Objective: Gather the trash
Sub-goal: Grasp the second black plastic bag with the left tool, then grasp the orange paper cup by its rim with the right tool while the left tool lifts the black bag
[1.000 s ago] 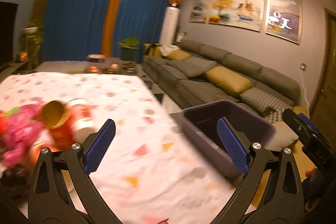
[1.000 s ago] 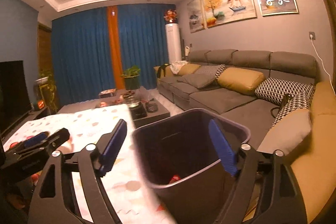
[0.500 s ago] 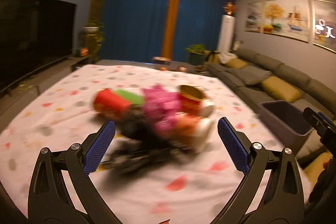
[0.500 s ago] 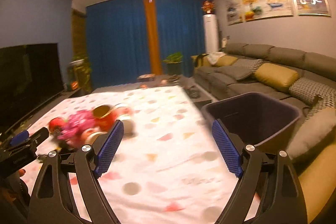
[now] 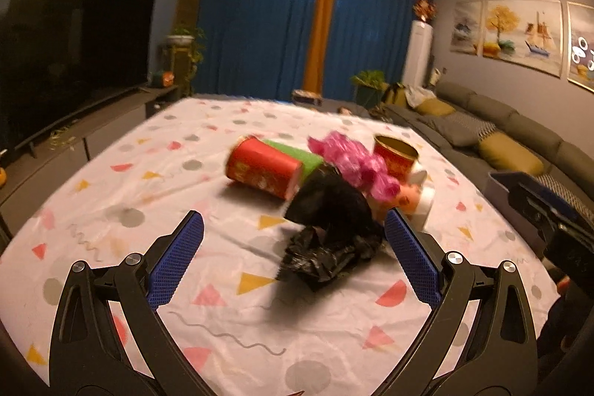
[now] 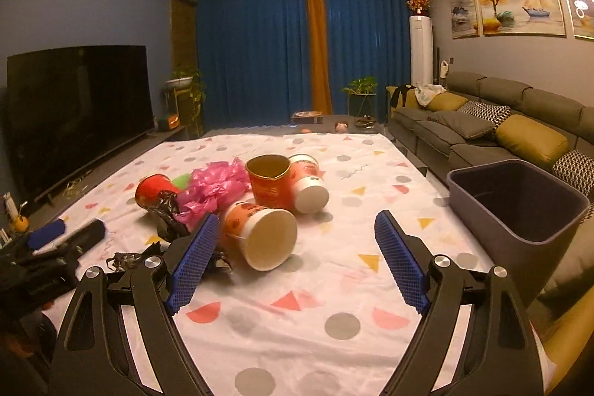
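Two black skeletal grippers, left gripper (image 5: 293, 255) and right gripper (image 6: 295, 258), each with triangular cut-outs in forked arms, round silver screws at the pivots, and long blue ribbed pads (image 6: 193, 262) lining the fingers' inner faces, seen above the spotted tablecloth (image 6: 297, 318).

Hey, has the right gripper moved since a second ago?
Yes. The right gripper swung left, away from the gray bin, toward the cups on the table.
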A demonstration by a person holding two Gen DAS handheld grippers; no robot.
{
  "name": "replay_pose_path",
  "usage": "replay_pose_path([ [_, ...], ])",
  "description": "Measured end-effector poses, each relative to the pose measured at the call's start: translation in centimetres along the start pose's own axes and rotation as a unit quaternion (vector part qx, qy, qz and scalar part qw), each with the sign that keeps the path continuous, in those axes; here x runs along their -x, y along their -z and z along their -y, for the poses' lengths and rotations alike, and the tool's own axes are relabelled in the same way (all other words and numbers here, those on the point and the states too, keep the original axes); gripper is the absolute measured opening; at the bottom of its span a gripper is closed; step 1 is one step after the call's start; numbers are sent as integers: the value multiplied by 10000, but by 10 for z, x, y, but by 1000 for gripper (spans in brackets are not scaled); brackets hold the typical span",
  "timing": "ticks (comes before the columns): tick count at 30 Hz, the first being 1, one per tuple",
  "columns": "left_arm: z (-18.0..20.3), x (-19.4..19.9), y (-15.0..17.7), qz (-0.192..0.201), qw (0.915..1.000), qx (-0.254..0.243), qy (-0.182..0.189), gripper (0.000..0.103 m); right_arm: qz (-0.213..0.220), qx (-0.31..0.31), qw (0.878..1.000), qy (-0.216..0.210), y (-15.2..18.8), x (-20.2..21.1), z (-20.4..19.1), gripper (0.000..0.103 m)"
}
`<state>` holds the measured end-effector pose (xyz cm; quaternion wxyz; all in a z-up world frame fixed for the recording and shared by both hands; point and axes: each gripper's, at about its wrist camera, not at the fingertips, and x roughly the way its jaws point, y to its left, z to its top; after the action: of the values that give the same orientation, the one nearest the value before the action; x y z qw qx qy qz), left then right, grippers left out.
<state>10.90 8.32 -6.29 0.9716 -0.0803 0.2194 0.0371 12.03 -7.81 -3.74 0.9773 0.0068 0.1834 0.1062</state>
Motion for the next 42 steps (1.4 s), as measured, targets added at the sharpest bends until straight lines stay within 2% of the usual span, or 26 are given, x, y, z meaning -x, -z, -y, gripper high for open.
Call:
replay_pose_path([
  [2, 1, -10, 4, -186, 9997, -100, 98, 94, -13, 4, 10000, -3, 0, -1, -1, 83],
  [5, -8, -21, 5, -452, 9985, 81, 311, 86, -32, 21, 10000, 5, 0, -4, -2, 83],
  [7, -9, -29, 6, -596, 9977, 38, 325, 84, -68, 32, 10000, -7, 0, -8, -4, 83],
  [10, -7, -39, 8, -879, 9951, -41, 454, 74, -83, 54, 9999, -31, -1, -13, -6, 83],
  [12, -7, -45, 10, -1047, 9930, -29, 541, 60, -80, 62, 9999, -55, -2, -14, -8, 83],
  [16, -6, -62, 15, -1502, 9864, -89, 665, 44, -92, 95, 9999, -85, -4, -17, -11, 83],
  [18, -5, -68, 16, -1657, 9832, -100, 753, 19, -138, 92, 9998, -110, -4, -21, -13, 83],
  [19, -5, -70, 17, -1696, 9822, -94, 796, 17, -156, 91, 9998, -124, -4, -22, -13, 83],
  [23, -6, -65, 17, -1610, 9824, -79, 947, 6, -277, 91, 9994, -188, -2, -31, -16, 80],
  [29, -19, -33, 10, -1144, 9874, 251, 1064, 5, -655, 4, 9972, -350, 5, -50, -18, 68],
  [34, -31, -5, -8, -627, 9932, 368, 910, 5, -949, 9, 9946, -421, 8, -72, -23, 57],
  [36, -35, 2, -13, -438, 9956, 392, 731, 5, -1056, 14, 9934, -443, 9, -81, -25, 49],
  [40, -40, 8, -18, -261, 9964, 502, 629, 5, -1265, -32, 9906, -529, 11, -96, -28, 39],
  [42, -42, 7, -17, -259, 9964, 531, 614, 5, -1355, -63, 9889, -612, 11, -102, -29, 29],
])
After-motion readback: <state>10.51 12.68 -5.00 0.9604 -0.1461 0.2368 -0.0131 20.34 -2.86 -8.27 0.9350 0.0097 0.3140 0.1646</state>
